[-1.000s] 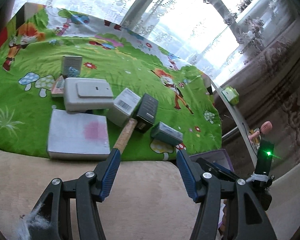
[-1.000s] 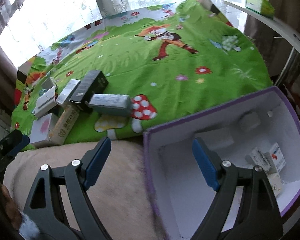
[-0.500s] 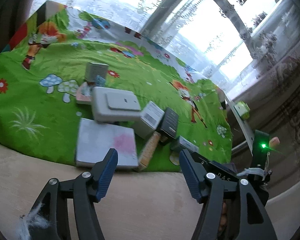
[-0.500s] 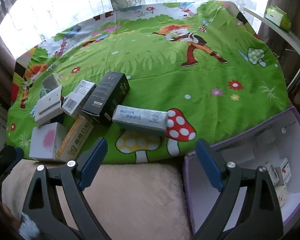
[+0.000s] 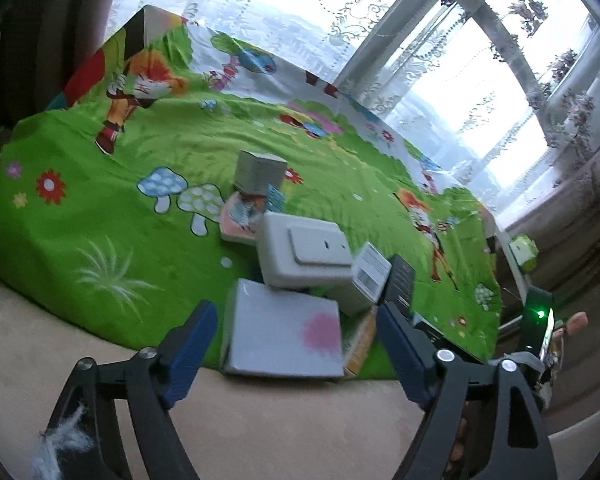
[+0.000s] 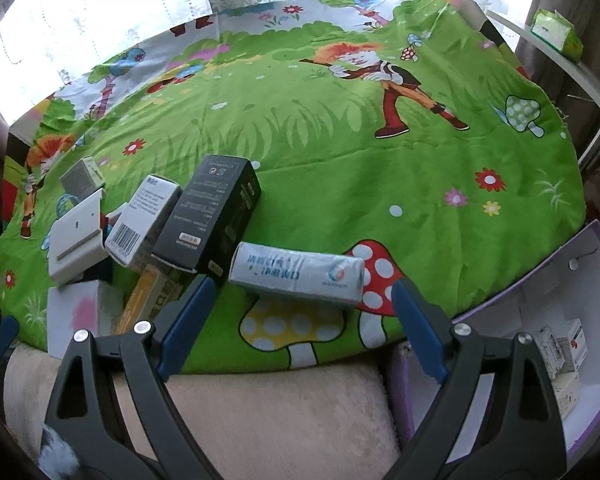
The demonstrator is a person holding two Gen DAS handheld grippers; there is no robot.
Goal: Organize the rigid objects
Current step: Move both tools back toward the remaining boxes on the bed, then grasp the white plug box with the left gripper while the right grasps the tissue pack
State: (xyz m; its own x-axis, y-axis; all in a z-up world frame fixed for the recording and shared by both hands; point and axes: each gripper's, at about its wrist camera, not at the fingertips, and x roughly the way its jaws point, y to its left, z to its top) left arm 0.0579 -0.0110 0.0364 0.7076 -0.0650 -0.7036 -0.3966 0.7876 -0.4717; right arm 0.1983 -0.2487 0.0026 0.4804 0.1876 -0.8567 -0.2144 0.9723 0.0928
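Observation:
Several boxes lie clustered on a green cartoon cloth point(image 6: 340, 168). Nearest my left gripper point(image 5: 296, 320) is a white box with a pink blot point(image 5: 284, 336); the jaws are opening, one on each side of it, not touching it. Behind it sit a cream device box point(image 5: 304, 252), a barcode box point(image 5: 368, 280), a black box point(image 5: 400, 284) and a yellow box point(image 5: 360, 344). My right gripper point(image 6: 300, 300) stands open just short of a pale blue long box point(image 6: 296, 276). The black box point(image 6: 212, 220) and barcode box point(image 6: 144, 220) lie to its left.
A purple-rimmed white bin point(image 6: 596, 248) with a few small cartons point(image 6: 560, 348) stands at the right, below the cloth's edge. A beige plush surface point(image 6: 268, 420) runs along the front. A green pack point(image 6: 556, 32) sits on a shelf rail. Curtained windows stand behind.
Both grippers swung left: the left now frames the pink-blot box with wider jaws, and the right left the bin and now faces the pale blue box.

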